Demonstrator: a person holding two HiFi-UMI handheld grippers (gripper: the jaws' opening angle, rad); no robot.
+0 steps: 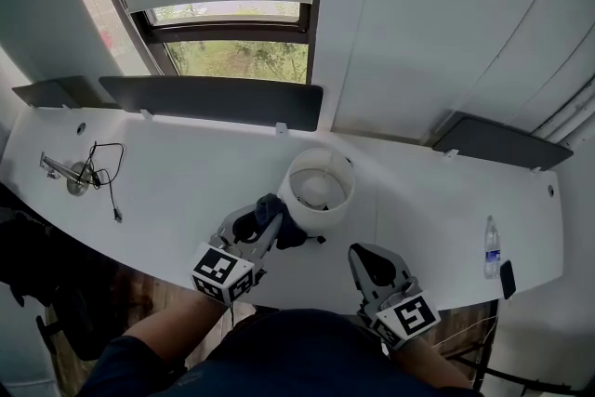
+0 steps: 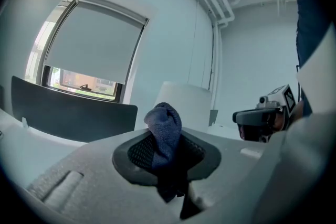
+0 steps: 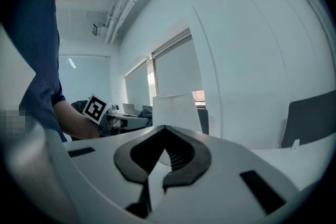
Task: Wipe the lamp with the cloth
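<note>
L gripper [image 1: 263,218] clamped on cloth [image 1: 290,232] beside lamp [image 1: 318,218]; R gripper [image 1: 365,255] closed, empty; bottle [image 1: 492,248] far right.

- The left gripper [image 1: 267,217] has a pale grey moulded plastic shell with black ribbed rubber pads [image 2: 137,152].
- The right gripper [image 1: 363,254] has the same grey shell and black lining.
- Each carries a white cube with black square markers [image 1: 221,272].
- The person wears a dark navy short-sleeved top [image 1: 116,367].
</note>
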